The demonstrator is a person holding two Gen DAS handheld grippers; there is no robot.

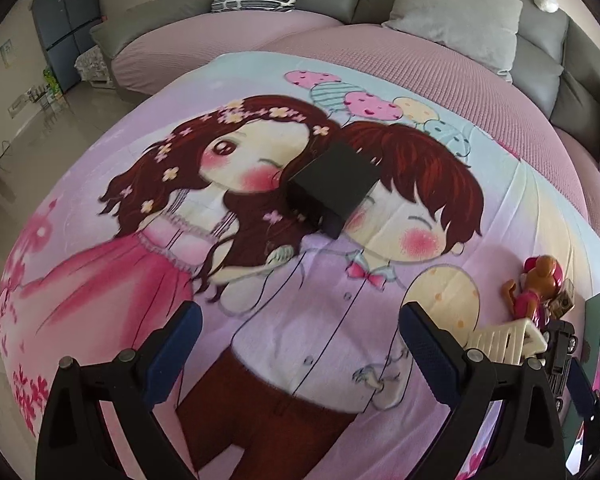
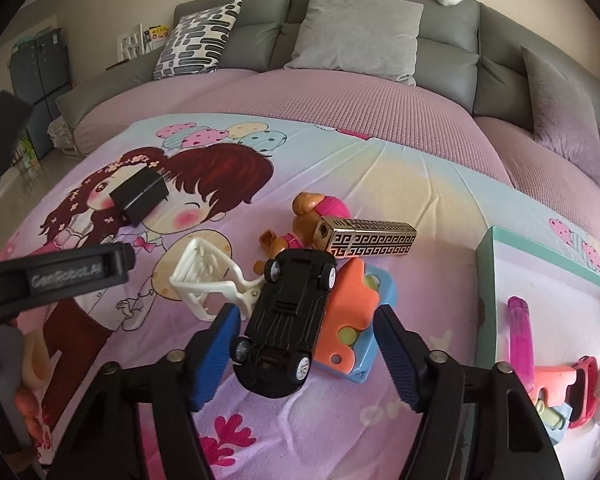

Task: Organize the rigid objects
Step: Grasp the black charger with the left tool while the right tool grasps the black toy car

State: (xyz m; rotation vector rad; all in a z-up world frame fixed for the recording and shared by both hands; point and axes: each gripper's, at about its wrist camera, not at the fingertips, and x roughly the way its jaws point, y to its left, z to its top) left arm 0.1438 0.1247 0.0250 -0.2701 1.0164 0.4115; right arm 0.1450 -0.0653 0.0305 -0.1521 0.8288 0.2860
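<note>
Right wrist view: left tool [image 2: 116,260] arm reads "GenRobot.AI".

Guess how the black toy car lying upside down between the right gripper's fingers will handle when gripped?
The black toy car looks like rigid moulded plastic, so probably stiff and light. Lying wheels-up, it likely won't roll now, though it may once set upright. It leans on the orange and blue plastic toy, so the right gripper may nudge that too.

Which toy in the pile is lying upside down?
The black toy car: it lies on its roof, wheels and underside up, between the right gripper's fingers. The doll and white clip just lie flat.
</note>
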